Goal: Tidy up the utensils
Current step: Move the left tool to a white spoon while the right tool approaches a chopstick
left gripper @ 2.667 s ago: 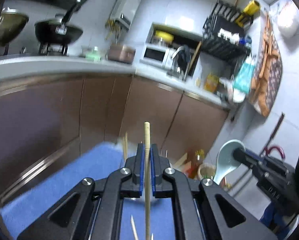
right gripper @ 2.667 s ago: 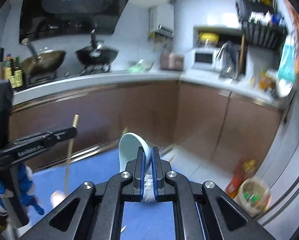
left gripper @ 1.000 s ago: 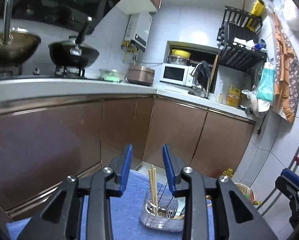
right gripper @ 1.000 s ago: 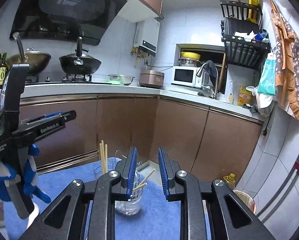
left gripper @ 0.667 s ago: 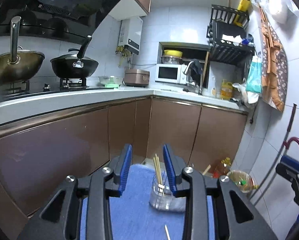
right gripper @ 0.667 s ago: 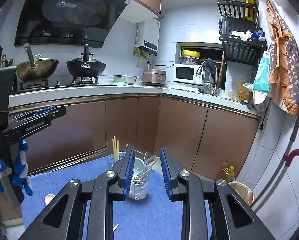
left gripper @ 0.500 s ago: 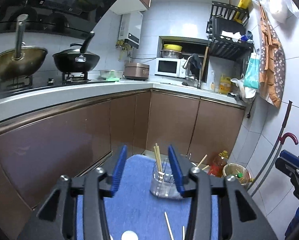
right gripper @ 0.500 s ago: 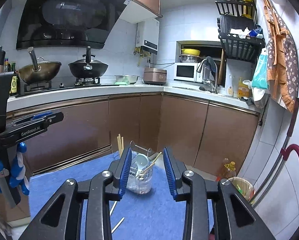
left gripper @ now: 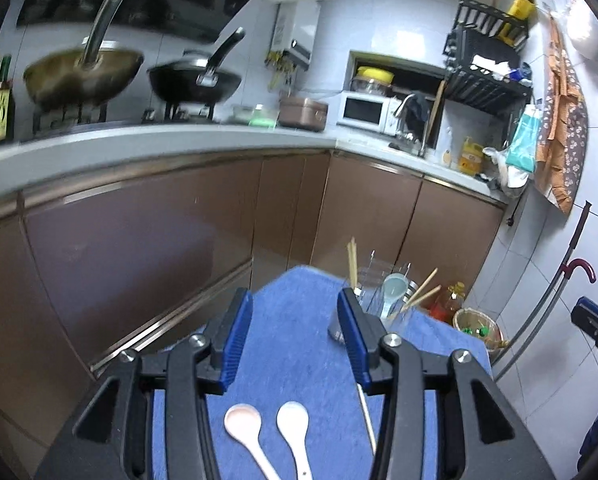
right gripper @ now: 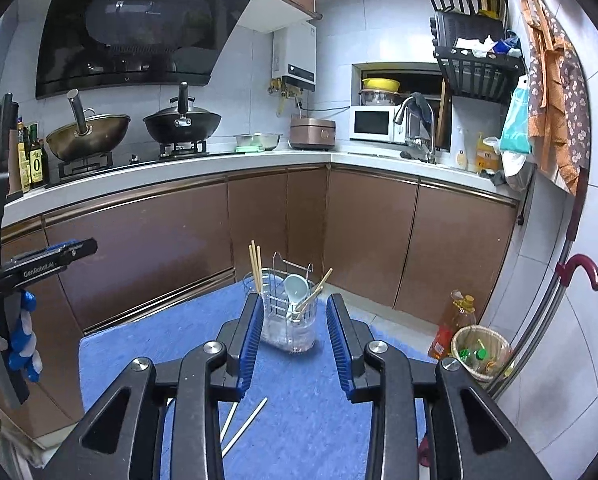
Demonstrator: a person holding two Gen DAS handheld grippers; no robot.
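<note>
A clear utensil holder with a wire frame stands on the blue mat. It holds upright chopsticks, a pale blue spoon and leaning chopsticks. It also shows in the left wrist view. My left gripper is open and empty above a pink spoon and a white spoon on the mat; a chopstick lies to their right. My right gripper is open and empty, pulled back from the holder. Two loose chopsticks lie under it.
Brown cabinets and a counter with woks stand behind the mat. A wicker bin, an oil bottle and a red-handled umbrella are to the right. The left gripper's body shows at the right wrist view's left edge.
Both grippers let go of the chopstick and blue spoon, which now stand in the holder. Both have opened wider and drawn back, and the left now looks down on loose spoons.
</note>
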